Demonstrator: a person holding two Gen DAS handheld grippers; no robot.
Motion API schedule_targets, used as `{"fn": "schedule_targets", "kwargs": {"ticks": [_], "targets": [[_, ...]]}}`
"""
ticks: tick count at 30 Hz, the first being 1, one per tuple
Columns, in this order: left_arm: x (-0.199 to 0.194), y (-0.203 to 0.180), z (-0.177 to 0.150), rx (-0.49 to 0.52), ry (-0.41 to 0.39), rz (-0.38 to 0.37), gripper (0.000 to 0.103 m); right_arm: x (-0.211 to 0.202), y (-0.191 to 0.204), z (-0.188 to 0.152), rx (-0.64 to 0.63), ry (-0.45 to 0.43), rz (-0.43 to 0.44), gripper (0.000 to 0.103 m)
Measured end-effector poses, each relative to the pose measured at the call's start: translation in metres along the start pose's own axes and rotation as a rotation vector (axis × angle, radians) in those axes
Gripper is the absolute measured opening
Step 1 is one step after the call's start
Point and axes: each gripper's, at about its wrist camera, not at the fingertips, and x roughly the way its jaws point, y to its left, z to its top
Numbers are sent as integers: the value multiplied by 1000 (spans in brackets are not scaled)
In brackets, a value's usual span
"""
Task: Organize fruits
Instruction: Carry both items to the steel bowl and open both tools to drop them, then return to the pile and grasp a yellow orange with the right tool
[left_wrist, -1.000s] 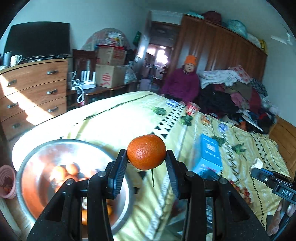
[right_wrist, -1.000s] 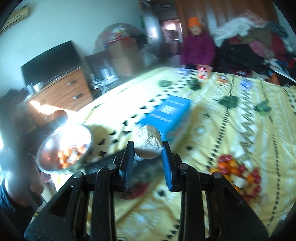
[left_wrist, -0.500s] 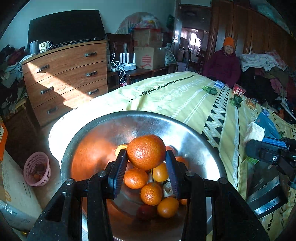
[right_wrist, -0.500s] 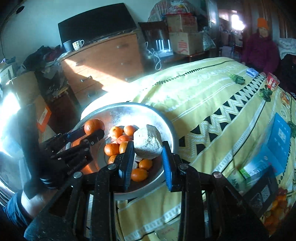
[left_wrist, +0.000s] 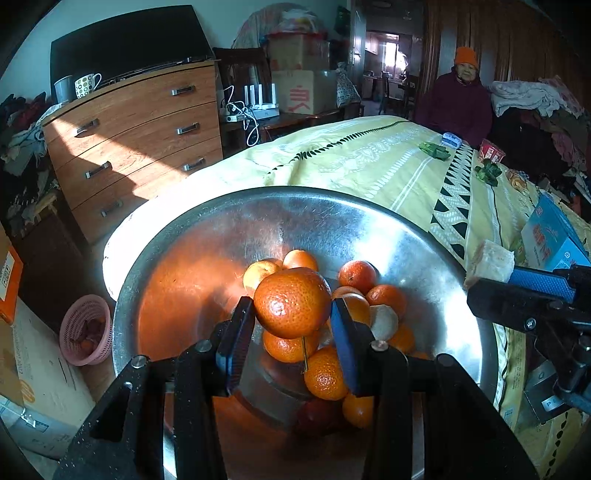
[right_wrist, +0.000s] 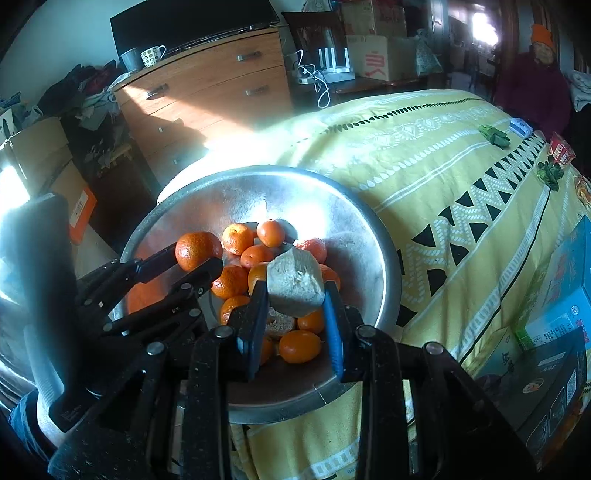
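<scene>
Both grippers hang over the steel bowl (right_wrist: 373, 236) for release: left gripper (left_wrist: 291, 332) fingers clamp a mandarin (left_wrist: 291, 297), right gripper (right_wrist: 295, 314) fingers clamp a pale chunk (right_wrist: 295, 282).

The bowl (right_wrist: 384, 266) sits on the bed (right_wrist: 443, 155), fruit piled inside. A dresser (right_wrist: 207, 85) stands behind it; a basket (left_wrist: 86, 334) lies on the floor left.
</scene>
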Motion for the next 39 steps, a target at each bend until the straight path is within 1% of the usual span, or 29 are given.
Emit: {"fn": "schedule_targets", "kwargs": {"ticks": [18,23,24,25,26,27,28,29,31,32,33,34,36,39], "targets": [[8,11,1,-27,30,-8,43,20,5,-3,2,45,3,30],[8,12,1,-35,36,13,44,22,1,-5,24,60,2,30],[7,12,1,-35,33,18,46,21,1,-5,24,58,0,31],[4,12,2,-34,27,22,51,18,1,-6,23,55,-3,31],[3,12,2,-33,21,27,54,16,1,-6,23,52,-7,32],[0,11,3,-32,15,37,59,12,1,-6,25,46,-9,37],[-4,10,4,-29,6,47,61,8,1,-6,27,37,-10,46],[-7,10,5,-26,-3,54,61,0,1,-6,31,18,-10,51],[-16,7,8,-20,-20,67,62,-17,0,-9,39,-27,-19,72],[-21,5,8,-18,-30,74,63,-25,-1,-12,42,-46,-21,76],[-26,2,10,-15,-41,82,67,-34,-3,-14,46,-63,-22,79],[-33,-2,11,-11,-58,94,75,-44,-4,-18,52,-79,-20,79],[-48,-9,12,-4,-95,110,85,-61,-6,-26,67,-101,-18,79],[-71,-25,14,7,-141,85,87,-90,-11,-46,85,-142,-21,80]]}}
